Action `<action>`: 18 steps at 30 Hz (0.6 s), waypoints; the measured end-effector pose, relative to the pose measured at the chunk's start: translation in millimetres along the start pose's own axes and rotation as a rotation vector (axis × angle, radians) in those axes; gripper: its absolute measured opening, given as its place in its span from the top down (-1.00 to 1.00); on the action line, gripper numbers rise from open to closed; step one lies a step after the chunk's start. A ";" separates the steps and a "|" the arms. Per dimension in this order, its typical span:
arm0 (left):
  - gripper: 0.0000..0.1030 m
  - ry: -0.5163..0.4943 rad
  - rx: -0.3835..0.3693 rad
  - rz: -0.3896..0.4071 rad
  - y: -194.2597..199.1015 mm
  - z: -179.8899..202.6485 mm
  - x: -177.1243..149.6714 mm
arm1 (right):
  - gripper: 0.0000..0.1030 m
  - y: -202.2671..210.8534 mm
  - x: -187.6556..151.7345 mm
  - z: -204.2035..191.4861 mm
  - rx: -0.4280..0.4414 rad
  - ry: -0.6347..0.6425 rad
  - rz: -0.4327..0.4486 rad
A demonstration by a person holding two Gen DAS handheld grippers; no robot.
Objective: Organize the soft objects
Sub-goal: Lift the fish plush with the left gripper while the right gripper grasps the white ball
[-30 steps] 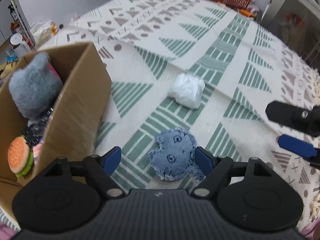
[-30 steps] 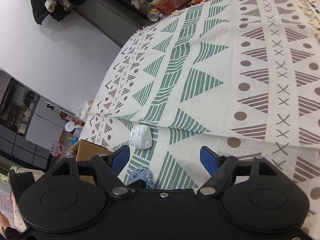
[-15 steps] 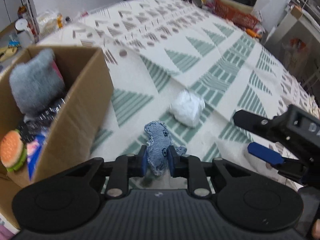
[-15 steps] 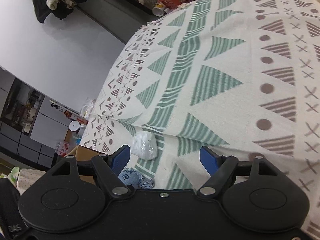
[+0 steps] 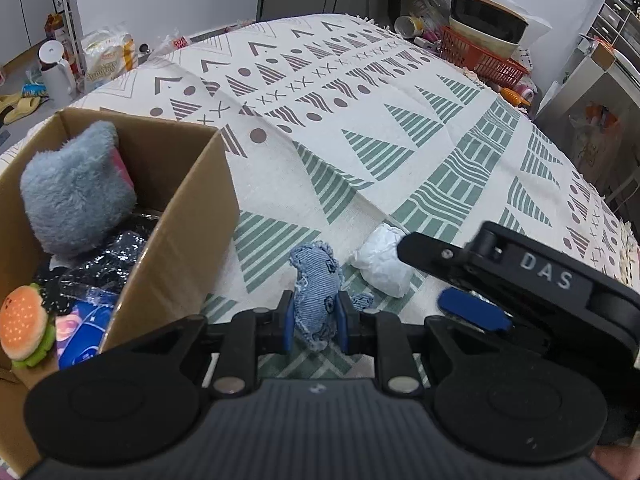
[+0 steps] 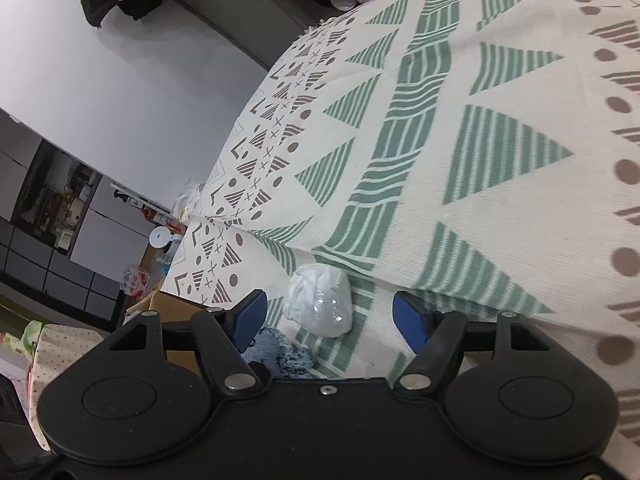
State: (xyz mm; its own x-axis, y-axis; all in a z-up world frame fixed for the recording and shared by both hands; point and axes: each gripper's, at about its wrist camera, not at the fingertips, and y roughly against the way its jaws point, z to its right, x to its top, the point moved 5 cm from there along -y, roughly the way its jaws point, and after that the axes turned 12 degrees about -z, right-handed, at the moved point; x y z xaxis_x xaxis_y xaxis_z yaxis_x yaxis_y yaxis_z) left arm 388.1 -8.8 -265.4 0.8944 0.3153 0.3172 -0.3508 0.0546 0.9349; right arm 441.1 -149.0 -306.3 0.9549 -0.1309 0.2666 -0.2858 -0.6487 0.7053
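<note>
Up close, the left gripper (image 5: 314,322) pinches a denim whale toy (image 5: 316,288) between its blue pads, the fabric squeezed and standing upright between them, its tail flopping out to the right. The toy sits just beside the open cardboard box (image 5: 188,240), whose near wall is to its left. Inside the box lie a fluffy grey cushion (image 5: 76,192), a plush hamburger (image 5: 26,326), and some dark crinkled material (image 5: 100,260).

To the toy's right, on the patterned tablecloth (image 5: 400,128), rests a white crumpled bundle (image 5: 384,264). The right gripper (image 6: 326,314) has its fingers spread wide, one on either side of this bundle (image 6: 320,304) without touching it; in the left view it (image 5: 472,276) reaches in from the right, partly covering the bundle. A scrap of the denim toy (image 6: 280,350) shows near its left finger.

Far across the cloth stands a red basket (image 5: 480,60) holding a dark bowl (image 5: 484,20).
</note>
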 end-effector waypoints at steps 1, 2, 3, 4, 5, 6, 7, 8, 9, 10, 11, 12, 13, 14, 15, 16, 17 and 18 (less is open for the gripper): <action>0.61 0.001 -0.001 -0.001 -1.1 -0.3 0.6 | -0.28 -3.6 0.0 -1.2 -0.008 0.009 -0.006; 0.61 0.003 -0.001 -0.002 -2.4 -0.9 1.1 | -0.22 -6.8 -0.2 -1.9 -0.018 0.018 -0.010; 0.61 0.005 -0.002 -0.005 -3.8 -1.4 1.9 | -0.21 -10.0 0.0 -2.4 -0.026 0.025 -0.012; 0.61 0.008 -0.004 -0.009 -5.3 -2.0 2.5 | -0.20 -12.0 -0.1 -3.2 -0.033 0.032 -0.011; 0.61 0.011 -0.007 -0.012 -6.7 -2.5 3.2 | -0.18 -13.2 0.5 -3.7 -0.036 0.035 -0.008; 0.61 0.013 -0.008 -0.016 -8.0 -2.9 3.8 | -0.16 -14.2 1.2 -3.8 -0.035 0.033 -0.005; 0.61 0.014 -0.009 -0.019 -9.1 -3.3 4.0 | -0.13 -14.8 1.9 -3.2 -0.032 0.027 -0.004; 0.61 0.014 -0.010 -0.022 -10.1 -3.4 4.4 | -0.09 -15.2 2.9 -1.9 -0.031 0.021 -0.003; 0.61 0.014 -0.009 -0.024 -11.0 -3.4 4.4 | -0.05 -16.0 3.4 -1.0 -0.033 0.019 -0.003; 0.61 0.012 -0.009 -0.025 -11.6 -3.3 4.5 | 0.08 -16.7 3.7 0.0 -0.040 0.021 -0.003; 0.61 0.011 -0.008 -0.026 -12.0 -3.3 4.5 | 0.13 -17.3 3.6 0.4 -0.038 0.022 -0.004; 0.61 0.010 -0.007 -0.027 -12.3 -3.2 4.6 | 0.16 -17.7 3.1 0.4 -0.037 0.025 -0.006; 0.61 0.011 -0.007 -0.027 -12.3 -3.3 4.8 | 0.18 -17.8 2.9 -0.6 -0.041 0.037 -0.008; 0.61 0.011 -0.007 -0.027 -12.0 -3.2 5.2 | 0.20 -17.0 2.8 -1.3 -0.043 0.042 -0.008; 0.61 0.011 -0.007 -0.027 -11.6 -2.9 5.8 | 0.20 -17.2 3.3 -2.2 -0.044 0.037 -0.008; 0.61 0.011 -0.008 -0.026 -10.7 -2.5 6.2 | 0.21 -14.9 2.8 -2.1 -0.044 0.027 -0.008; 0.61 0.009 -0.009 -0.024 -9.4 -1.9 6.7 | 0.22 -12.5 2.1 -2.4 -0.048 0.023 -0.006; 0.61 0.006 -0.011 -0.020 -7.8 -1.0 7.3 | 0.22 -10.1 1.1 -2.6 -0.054 0.019 -0.002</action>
State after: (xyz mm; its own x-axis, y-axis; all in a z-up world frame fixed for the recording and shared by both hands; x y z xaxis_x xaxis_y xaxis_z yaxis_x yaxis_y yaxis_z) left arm 397.1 -6.0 -270.5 0.8995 0.3198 0.2976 -0.3359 0.0709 0.9392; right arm 444.8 -140.6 -311.4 0.9538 -0.1151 0.2776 -0.2888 -0.6073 0.7401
